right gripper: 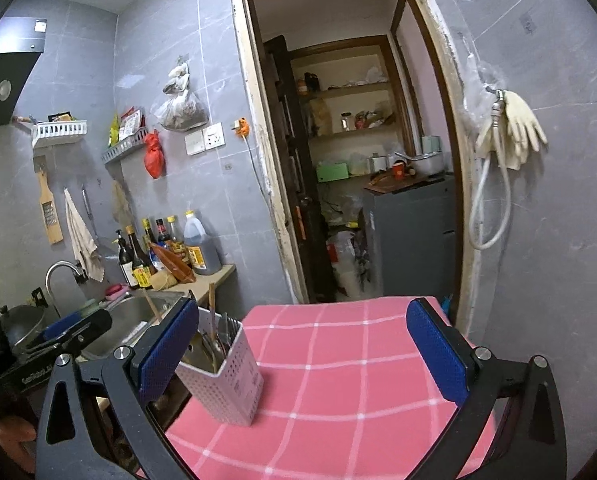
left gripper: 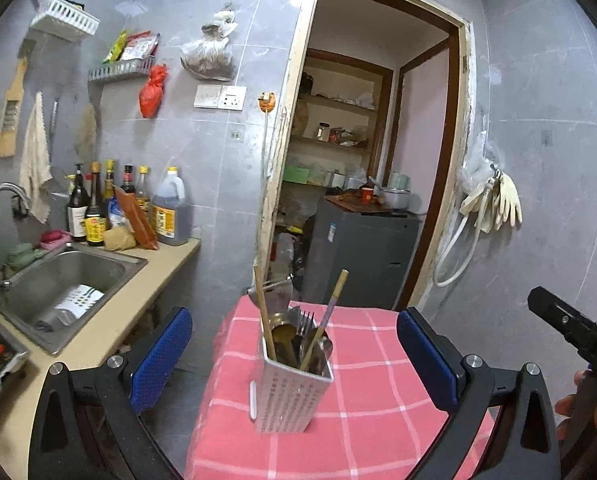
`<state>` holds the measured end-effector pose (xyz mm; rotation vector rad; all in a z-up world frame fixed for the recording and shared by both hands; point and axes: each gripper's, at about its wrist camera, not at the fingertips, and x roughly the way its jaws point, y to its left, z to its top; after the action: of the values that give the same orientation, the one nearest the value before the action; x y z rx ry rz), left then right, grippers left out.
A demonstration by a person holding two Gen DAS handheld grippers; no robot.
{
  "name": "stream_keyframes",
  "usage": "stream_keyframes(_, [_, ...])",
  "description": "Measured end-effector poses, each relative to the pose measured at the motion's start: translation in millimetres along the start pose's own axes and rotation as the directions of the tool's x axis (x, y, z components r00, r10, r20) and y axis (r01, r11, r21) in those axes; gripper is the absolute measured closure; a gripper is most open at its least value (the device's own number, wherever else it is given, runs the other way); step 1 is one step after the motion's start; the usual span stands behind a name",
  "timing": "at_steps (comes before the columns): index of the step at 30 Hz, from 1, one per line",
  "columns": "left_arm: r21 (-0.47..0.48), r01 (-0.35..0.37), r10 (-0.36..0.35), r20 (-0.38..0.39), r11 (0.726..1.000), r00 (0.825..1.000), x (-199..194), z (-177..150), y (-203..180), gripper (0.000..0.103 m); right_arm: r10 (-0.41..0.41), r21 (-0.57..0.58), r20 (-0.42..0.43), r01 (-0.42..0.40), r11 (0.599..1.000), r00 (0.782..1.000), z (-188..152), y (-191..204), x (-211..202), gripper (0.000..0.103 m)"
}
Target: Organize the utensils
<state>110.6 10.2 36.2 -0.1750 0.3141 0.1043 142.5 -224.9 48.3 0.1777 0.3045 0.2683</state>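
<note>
The utensil holder (left gripper: 292, 392) stands upright on the pink-clothed bench (left gripper: 378, 360), straight ahead of the left hand-held gripper (left gripper: 294, 360); the right hand-held gripper (right gripper: 302, 360) sits farther right. Both gape open, empty.

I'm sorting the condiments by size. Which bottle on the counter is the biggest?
The jug with the yellow cap and handle, at the right end of the row; the others are slim bottles.

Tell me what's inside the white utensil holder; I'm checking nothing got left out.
The utensil holder holds chopsticks, a fork and spoons. Its walls hide their lower ends and anything shorter.
</note>
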Motion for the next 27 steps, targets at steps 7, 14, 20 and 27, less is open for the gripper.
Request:
stream_keyframes(7, [-0.023,-0.026,0.026,-0.015,0.999,1.000,-42.9,-6.4,-11.7,0.000,0.015,-0.008,-0.042,-0.015,1.000,0.999,-3.9,-8.4,-42.6,0.001])
stream_keyframes(14, [-0.001,-0.053,0.053,-0.035,0.999,0.998,-80.3,-15.6,-20.1,0.000,-0.009,-0.016,-0.030,0.009,1.000,0.999,-7.5,-11.0,-86.0,0.001])
stream_keyframes(20, [0.038,-0.049,0.050,-0.025,0.998,0.998,-96.0,-32.9,-18.4,0.000,-0.051,-0.045,-0.010,0.050,0.998,0.999,-21.2,-0.3,-111.9,0.001])
stream_keyframes(27, [0.048,-0.043,0.045,-0.049,0.998,0.998,-105.6,-56.0,-2.7,0.000,-0.105,-0.015,0.026,0.106,0.994,0.994,-47.3,10.9,-133.8,0.001])
